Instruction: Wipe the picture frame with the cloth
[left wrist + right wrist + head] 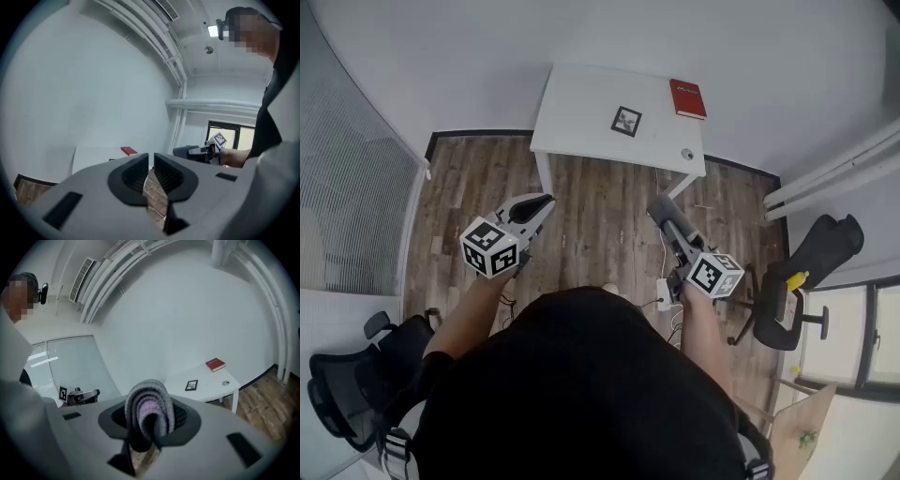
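Right gripper [150, 422] is clamping a folded cloth [149, 399], grey with lilac stripes. The fold is looping up past the jaws. Left gripper [149, 160] is holding nothing: its jaws are sitting nearly together, with only a sliver of wood floor [600, 216] showing through the gap.

Picture frame [626, 121] is lying flat near the middle of the white desk [577, 103], with nothing touching it. A red book [687, 98] is sitting at the desk's far right corner. A small round item [686, 154] is sitting by the near right corner; I can't tell what it is.

Both grippers are hanging over the floor, short of the desk's near edge and well apart from the frame, and both are pointing toward the desk. A black office chair [811, 267] is standing off to the right of the person.
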